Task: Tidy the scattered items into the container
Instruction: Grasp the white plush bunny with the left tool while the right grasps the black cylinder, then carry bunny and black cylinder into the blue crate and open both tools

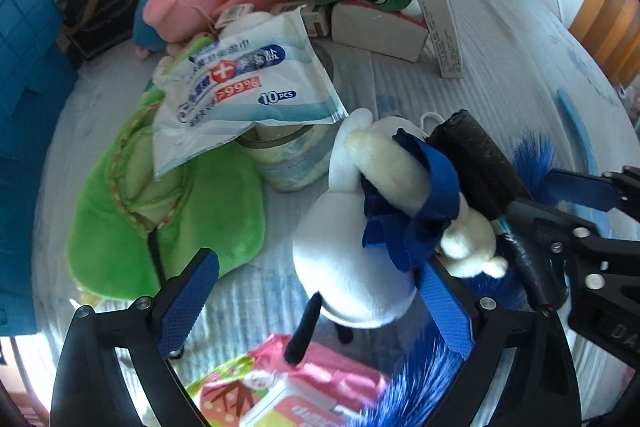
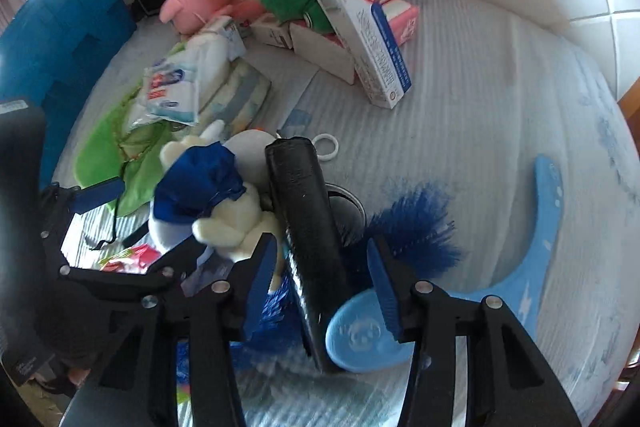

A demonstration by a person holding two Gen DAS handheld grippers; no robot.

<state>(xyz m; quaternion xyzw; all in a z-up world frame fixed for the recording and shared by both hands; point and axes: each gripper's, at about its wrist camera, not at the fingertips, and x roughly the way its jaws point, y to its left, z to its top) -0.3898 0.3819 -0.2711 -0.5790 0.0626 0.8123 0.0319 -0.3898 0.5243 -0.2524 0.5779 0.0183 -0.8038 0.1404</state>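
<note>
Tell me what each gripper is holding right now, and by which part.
Neither holds anything. The left gripper is open around the white plush toy; the right gripper is open astride the black roll.

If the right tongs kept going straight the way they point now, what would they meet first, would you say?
Most likely the black roll: it already lies between the open right tongs, above the blue feathers. Depth is hard to judge in this view.
</note>
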